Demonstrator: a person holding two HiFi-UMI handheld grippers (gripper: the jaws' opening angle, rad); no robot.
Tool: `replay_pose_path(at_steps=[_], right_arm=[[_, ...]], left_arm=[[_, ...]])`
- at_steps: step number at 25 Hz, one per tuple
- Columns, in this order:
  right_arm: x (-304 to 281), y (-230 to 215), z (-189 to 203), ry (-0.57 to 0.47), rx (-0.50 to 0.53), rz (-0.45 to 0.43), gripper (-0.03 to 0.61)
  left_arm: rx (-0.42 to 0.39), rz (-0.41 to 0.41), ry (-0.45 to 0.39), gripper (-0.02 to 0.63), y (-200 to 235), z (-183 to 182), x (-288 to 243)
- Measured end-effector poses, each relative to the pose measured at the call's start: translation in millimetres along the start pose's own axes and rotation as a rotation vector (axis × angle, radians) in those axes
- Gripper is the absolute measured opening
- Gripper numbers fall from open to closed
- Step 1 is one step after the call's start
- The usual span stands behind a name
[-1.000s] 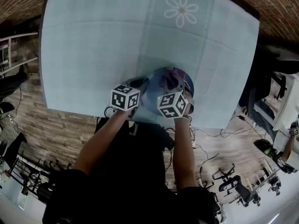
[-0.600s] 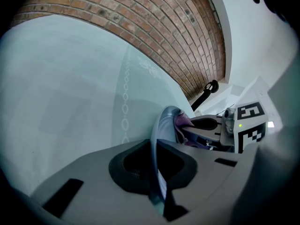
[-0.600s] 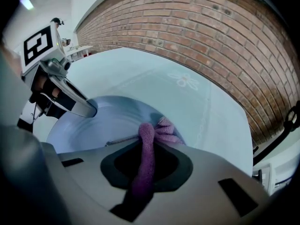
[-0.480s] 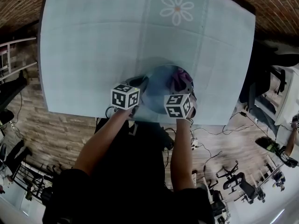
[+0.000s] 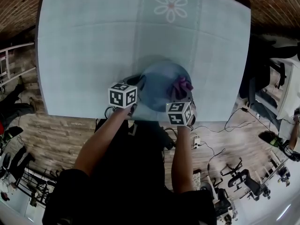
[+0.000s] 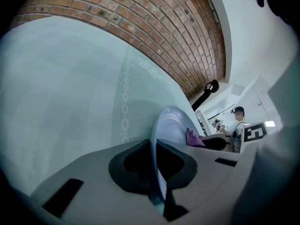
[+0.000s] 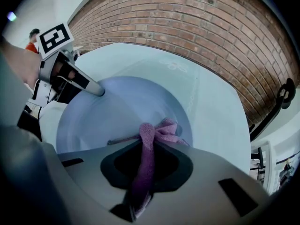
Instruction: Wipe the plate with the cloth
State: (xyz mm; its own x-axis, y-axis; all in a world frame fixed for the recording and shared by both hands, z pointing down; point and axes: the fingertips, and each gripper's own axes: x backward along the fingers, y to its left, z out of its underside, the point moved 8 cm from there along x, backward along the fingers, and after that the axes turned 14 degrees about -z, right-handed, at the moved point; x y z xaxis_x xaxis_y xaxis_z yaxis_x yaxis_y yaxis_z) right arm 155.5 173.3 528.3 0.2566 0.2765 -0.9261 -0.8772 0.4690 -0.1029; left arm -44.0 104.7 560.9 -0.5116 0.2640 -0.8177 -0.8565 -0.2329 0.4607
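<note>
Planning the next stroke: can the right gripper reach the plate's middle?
Likely yes: the cloth in the right gripper touches the plate; its middle is bare, left gripper only at the rim.

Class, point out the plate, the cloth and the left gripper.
plate (image 7: pixel 122 108), right gripper view, bare inner face.
cloth (image 7: pixel 147 134), right gripper view, fold above the jaws.
left gripper (image 6: pixel 156 154), left gripper view, between its fingertips.
</note>
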Motion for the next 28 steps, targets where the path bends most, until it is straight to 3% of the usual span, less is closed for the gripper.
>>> replay_pose_path(at_steps=[17,28], right_arm=[[6,40,26,0.041,-0.099,-0.148,0.063],[-4,72,15,0.015,-0.115,-0.382,0.064]], left_arm=[[0.001,-0.006,-0.002,0.048,-3,1,-3],[0.005,-0.022,-0.017,0.048,-1,3,-1]])
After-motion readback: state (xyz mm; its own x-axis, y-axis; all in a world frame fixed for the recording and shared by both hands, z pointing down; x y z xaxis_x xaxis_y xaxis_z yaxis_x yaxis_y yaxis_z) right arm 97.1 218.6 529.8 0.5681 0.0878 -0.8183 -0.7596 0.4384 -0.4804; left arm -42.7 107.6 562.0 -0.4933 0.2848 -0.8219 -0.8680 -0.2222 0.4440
